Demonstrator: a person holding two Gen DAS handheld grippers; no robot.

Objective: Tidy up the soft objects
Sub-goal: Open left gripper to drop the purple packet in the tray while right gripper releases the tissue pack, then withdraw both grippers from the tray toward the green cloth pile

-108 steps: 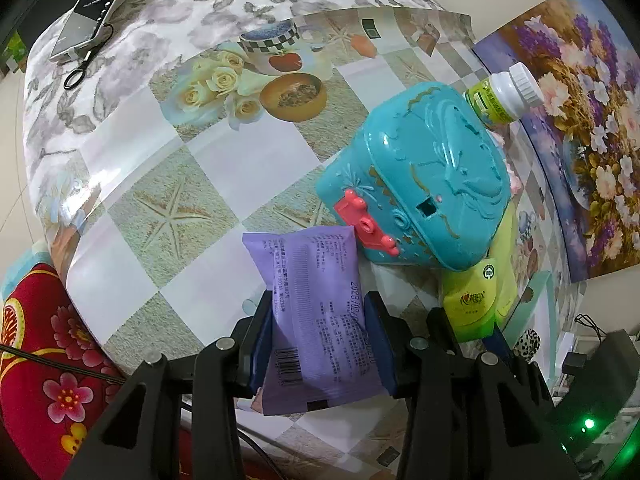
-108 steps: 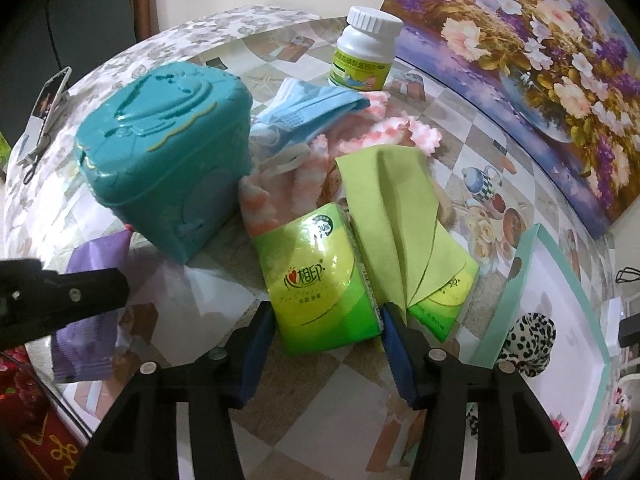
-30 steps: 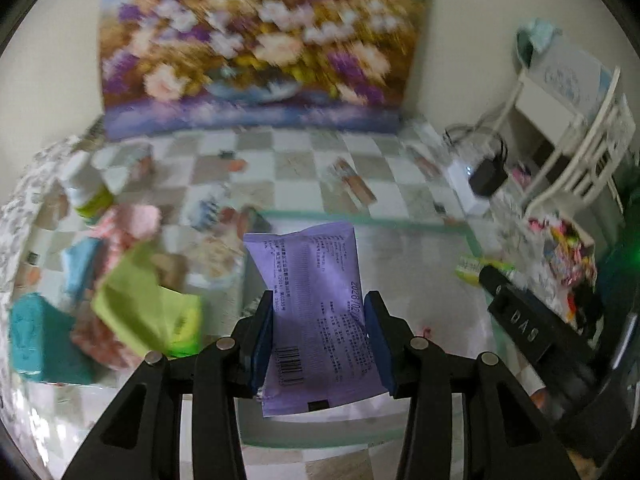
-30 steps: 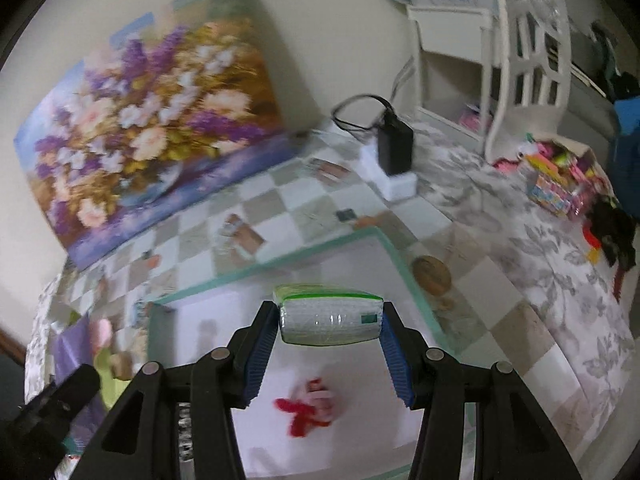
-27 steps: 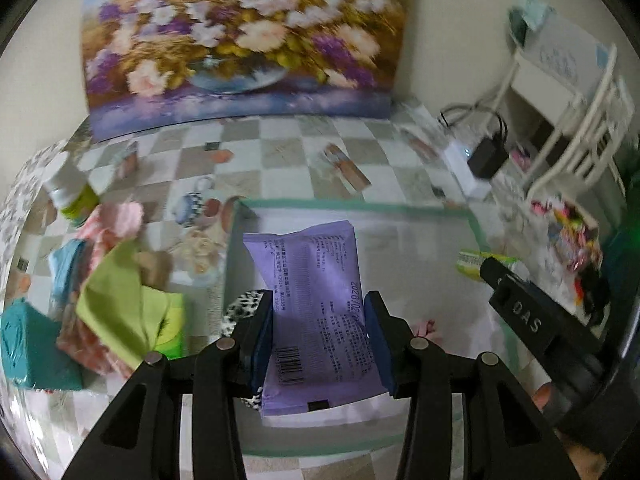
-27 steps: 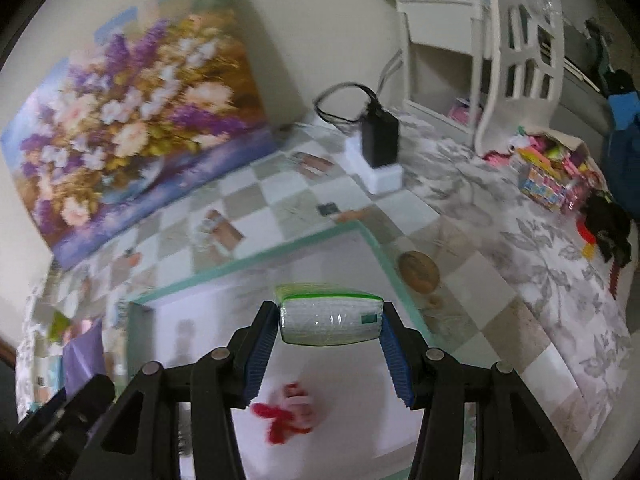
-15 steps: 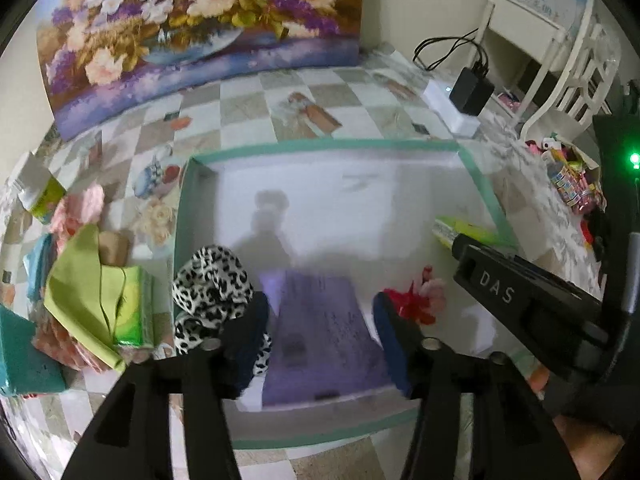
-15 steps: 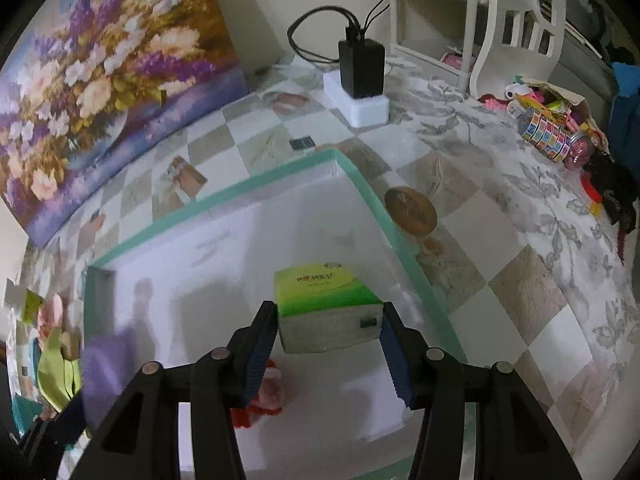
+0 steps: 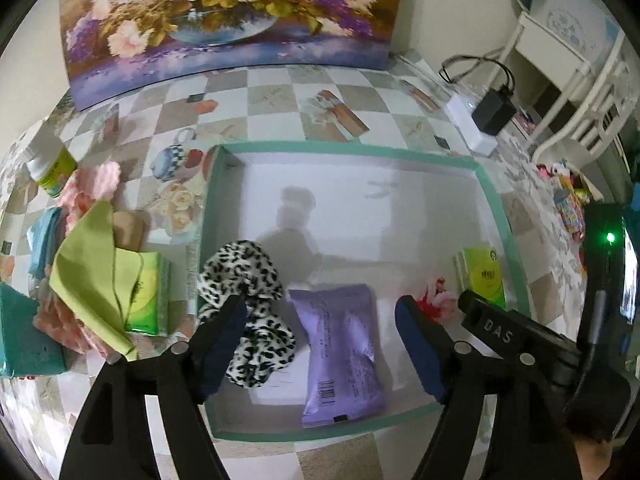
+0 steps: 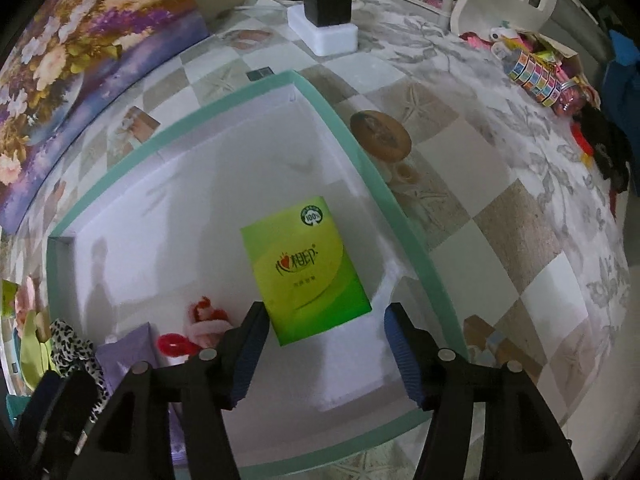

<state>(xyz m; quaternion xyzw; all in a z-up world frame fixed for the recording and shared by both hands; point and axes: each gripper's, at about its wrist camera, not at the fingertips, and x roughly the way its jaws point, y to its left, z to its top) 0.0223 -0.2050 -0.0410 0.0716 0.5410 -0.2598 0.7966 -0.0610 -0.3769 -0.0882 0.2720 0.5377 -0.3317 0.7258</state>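
Purple packet (image 9: pixel 340 350) and green tissue pack (image 10: pixel 306 270) lying flat inside teal-rimmed tray (image 9: pixel 348 146) — both released.
Left gripper (image 9: pixel 322 342) and right gripper (image 10: pixel 322 346) spread wide, holding nothing; red-pink item (image 10: pixel 202 320) part-hidden; bare white floor toward tray's far rim.

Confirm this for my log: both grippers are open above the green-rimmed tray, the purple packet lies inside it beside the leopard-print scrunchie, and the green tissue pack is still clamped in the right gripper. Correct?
Not quite. The right wrist view shows the green tissue pack lying flat in the tray, free of the open right gripper. The rest holds: the left gripper is open, with the purple packet beside the leopard-print scrunchie.
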